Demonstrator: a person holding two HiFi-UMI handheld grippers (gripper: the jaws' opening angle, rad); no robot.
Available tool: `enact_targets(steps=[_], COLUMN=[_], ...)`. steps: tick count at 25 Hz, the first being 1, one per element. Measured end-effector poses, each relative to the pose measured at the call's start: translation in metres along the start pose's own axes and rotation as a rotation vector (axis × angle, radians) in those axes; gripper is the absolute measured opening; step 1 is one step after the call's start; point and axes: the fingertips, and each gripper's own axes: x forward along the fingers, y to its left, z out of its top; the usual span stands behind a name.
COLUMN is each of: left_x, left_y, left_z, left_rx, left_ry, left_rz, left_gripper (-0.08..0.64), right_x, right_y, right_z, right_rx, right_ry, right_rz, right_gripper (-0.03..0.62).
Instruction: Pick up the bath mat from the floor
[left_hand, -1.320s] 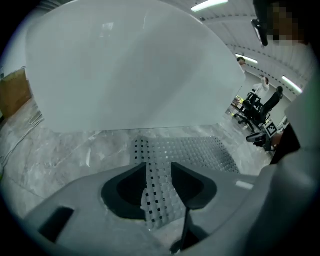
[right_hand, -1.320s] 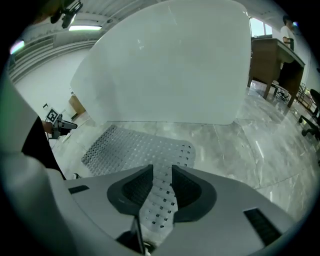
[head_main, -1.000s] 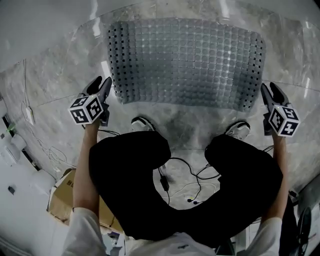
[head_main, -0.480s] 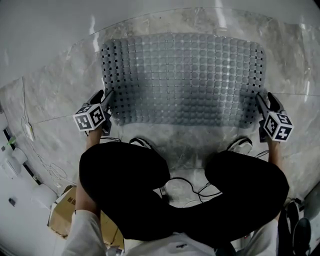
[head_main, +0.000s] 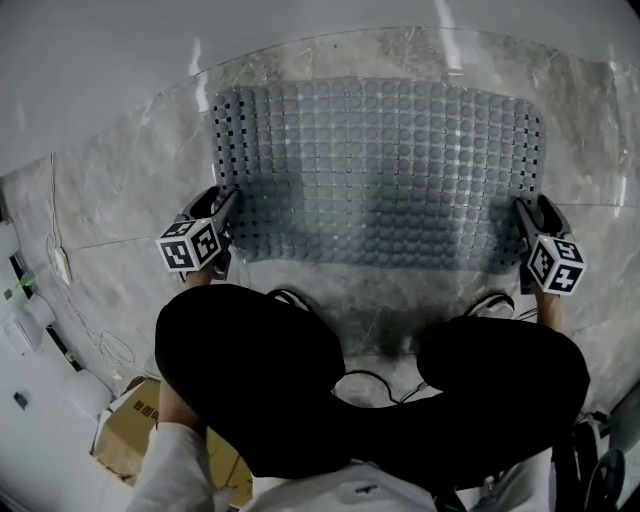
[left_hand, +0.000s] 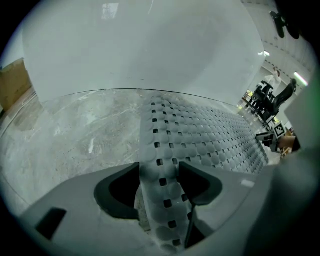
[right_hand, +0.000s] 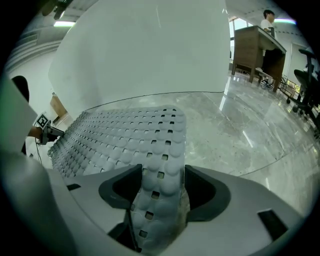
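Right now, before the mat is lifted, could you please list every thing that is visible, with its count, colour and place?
bath mat: one, grey with small square holes, lying on the floor
floor: one, grey marble, under everything
cardboard box: one, brown, on the floor at lower left of the head view
wooden counter: one, brown, far off in the right gripper view
bystander: one, white top, behind the counter
office chair: one, black, right of the counter
shoes: two, light, near the mat's near edge
legs: two, black trousers, bent
left gripper: one, grey, jaws apart round the mat's left edge
right gripper: one, grey, jaws opening, the mat's right edge between them
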Motion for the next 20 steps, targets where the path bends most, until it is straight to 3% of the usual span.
enact_targets(steps=[4,8,14,20], left_x=[-0.001,0.0,-0.001,-0.008], left_y=[-0.001,0.0,-0.003,-0.019], left_z=[-0.001,-0.001,0.0,0.005], left_rx=[0.023,0.023,0.015,0.063], left_ry=[-0.027,-0.033,-0.031,-0.044], left_rz=[0.006,0.013,-0.02,-0.066], left_gripper=[0.248,0.244,0.221,0.119], right_x=[0.0,0.001,-0.001,-0.007], right_y=[0.0,0.002,0.012,0.022], right_z=[0.0,0.003,0.007,0.011], right_rx=[-0.008,0.021,0.072,0.09], right_ry=[0.006,0.009,-0.001,-0.049], right_rz=[-0.027,0.012,0.085,0.142], right_gripper=[0.232,0.228,0.15,0.088])
